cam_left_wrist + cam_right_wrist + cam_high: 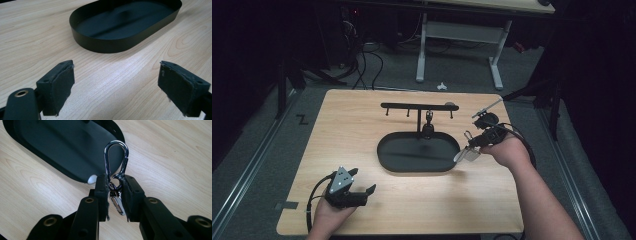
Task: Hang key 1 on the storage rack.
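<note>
The right claw (115,183) was clenched on a chromed snap hook (116,157). The hook's loop projected beyond the jaw tips, and its swivel and a second metal clip hung between the pads. In the high view the right claw (470,145) was raised clear of the tabletop (362,210), just beside the right end of the black oval tray (384,162). A pale tag appeared to dangle below it.

The stand rose from the tray's far rim. Its hook rail (417,105) carried several small pegs, and one dark item already hung near the post. Judged from this layout, the pick-up step was complete. The remaining steps were to carry the snap hook to a free peg, seat its loop over the peg, and release.

The right forearm entered from the near right corner of the tabletop and angled toward the tray. The right hand (507,150) held the claw pointing left and slightly downward.

The left claw (116,82) was released, with both pads spread wide and nothing between them. The left hand (332,212) rested at the near left edge of the tabletop, with the claw aimed at the tray.
</note>
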{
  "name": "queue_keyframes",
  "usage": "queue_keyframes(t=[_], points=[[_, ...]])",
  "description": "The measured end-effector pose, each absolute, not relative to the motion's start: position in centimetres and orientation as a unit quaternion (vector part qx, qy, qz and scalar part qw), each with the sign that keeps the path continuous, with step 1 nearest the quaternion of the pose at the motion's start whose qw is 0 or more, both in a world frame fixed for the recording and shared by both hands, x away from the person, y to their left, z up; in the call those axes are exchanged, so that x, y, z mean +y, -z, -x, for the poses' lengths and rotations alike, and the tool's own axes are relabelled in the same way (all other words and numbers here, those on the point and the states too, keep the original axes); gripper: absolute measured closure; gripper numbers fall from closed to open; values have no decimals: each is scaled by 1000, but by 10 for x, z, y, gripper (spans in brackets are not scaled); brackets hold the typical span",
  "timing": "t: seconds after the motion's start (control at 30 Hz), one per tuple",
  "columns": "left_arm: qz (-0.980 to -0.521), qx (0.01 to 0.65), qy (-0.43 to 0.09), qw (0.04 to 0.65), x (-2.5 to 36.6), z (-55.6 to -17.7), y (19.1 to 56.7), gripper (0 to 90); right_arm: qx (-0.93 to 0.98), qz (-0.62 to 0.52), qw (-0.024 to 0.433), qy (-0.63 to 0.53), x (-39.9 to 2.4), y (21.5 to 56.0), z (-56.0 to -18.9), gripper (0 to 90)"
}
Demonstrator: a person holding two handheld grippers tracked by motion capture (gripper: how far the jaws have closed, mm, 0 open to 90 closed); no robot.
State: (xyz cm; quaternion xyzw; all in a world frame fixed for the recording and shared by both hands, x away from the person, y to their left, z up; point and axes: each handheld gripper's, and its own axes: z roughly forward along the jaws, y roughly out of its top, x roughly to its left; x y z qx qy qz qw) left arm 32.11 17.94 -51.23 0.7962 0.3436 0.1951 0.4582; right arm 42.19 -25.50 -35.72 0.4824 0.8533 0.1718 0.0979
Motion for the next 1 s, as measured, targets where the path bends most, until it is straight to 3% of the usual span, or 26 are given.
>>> queue_keyframes(t=[1.0], points=[[-790, 363, -199, 453, 195, -315, 515, 146, 856, -462, 124, -196, -225, 318, -445, 758]])
